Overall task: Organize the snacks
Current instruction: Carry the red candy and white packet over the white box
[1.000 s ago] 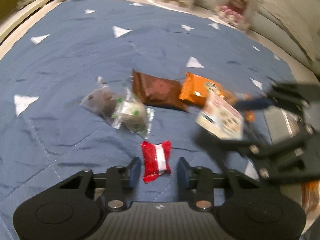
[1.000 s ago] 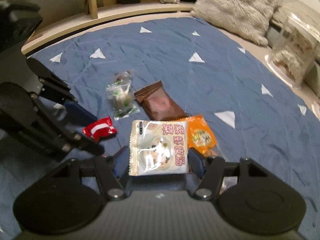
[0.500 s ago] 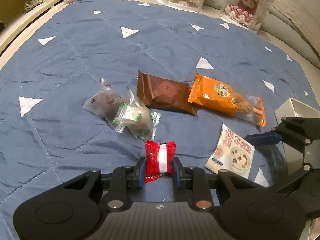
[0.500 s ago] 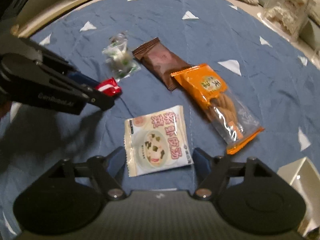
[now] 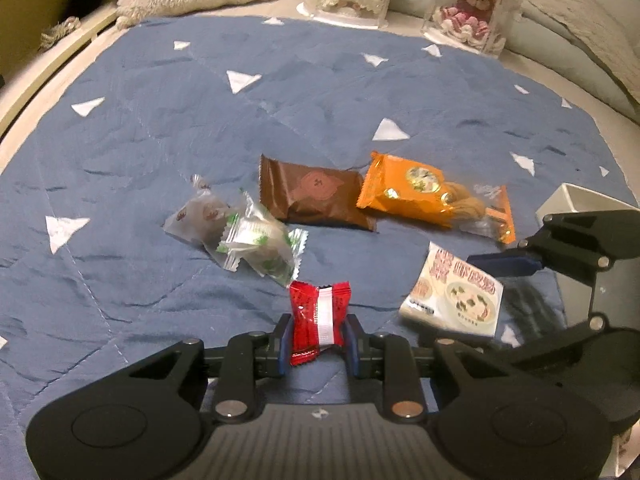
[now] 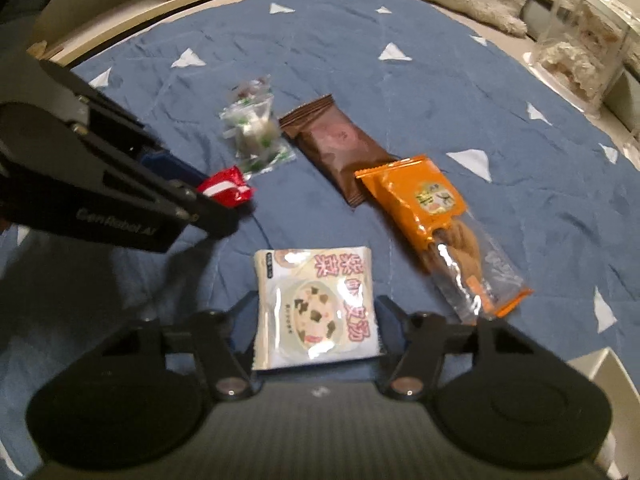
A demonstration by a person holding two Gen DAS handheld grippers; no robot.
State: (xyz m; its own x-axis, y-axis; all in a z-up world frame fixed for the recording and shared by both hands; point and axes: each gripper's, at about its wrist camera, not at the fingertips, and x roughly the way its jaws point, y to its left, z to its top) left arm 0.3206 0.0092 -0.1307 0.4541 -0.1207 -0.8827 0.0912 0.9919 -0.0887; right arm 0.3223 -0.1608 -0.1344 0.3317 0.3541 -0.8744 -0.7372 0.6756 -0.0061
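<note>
On the quilted blue blanket, crinkly rectangular snack packets lie.

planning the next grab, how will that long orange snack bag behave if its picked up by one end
The orange snack bag looks like thin film around loose twisted biscuits, so it would probably sag and swing from one end. The glossy wrapper may slip in a tool's grip. The biscuits could crack if squeezed hard.

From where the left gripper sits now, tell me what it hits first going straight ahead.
The left gripper, shut on the red candy, would likely meet the clear green-printed candy wrapper first, slightly left of the line; depth is uncertain.
</note>
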